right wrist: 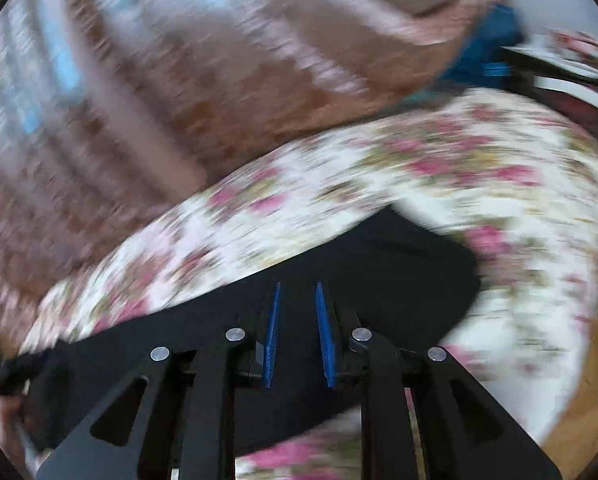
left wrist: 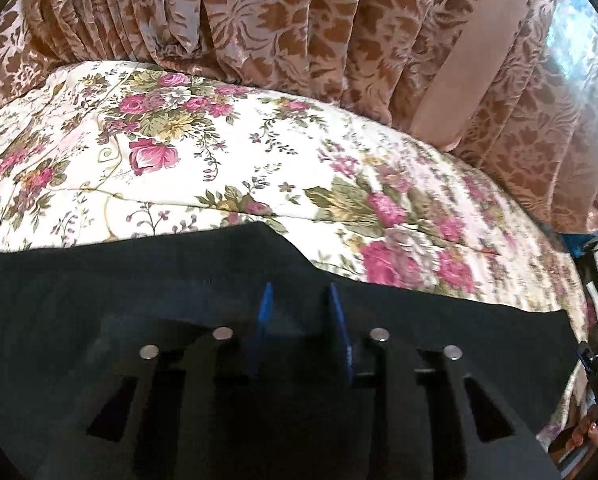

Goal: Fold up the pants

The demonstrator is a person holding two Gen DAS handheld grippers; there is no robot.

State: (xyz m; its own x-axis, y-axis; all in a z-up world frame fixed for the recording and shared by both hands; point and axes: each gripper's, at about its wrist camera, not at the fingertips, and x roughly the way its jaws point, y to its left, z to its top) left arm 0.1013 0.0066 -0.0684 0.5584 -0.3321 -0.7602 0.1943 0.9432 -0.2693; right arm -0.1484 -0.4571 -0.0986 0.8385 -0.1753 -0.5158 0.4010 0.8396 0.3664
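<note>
The black pants [left wrist: 139, 280] are spread flat on a bed covered by a cream bedspread [left wrist: 259, 168] printed with pink roses and green leaves. In the left wrist view the dark cloth fills the lower half of the picture, its far edge running across the bedspread and stepping down toward the right.

The left gripper [left wrist: 301, 292] is held over the pants with its 2 blue-padded fingers [left wrist: 266, 304] set at a narrow gap. Dark cloth is seen behind and between them, but whether a fold is pinched there cannot be told, since black fabric and black gripper frame merge.

The right gripper [right wrist: 297, 292] is likewise held over the pants [right wrist: 399, 280], its 2 blue pads [right wrist: 275, 312] close together with a narrow slot left between them; nothing is seen clamped in that slot, and whether cloth is touched lower down cannot be told. The right wrist view is heavily blurred.

Behind the bed a brown and beige curtain [left wrist: 299, 40] with a leaf pattern is hung in pleats, crossed by a plain beige band [left wrist: 459, 60]. At the far right edge of the left wrist view, part of the other gripper and a person's fingers [left wrist: 583, 432] are glimpsed. A blue object [right wrist: 487, 52] is seen at the bed's far corner, too blurred to name.

No brand, label or writing can be read anywhere.
</note>
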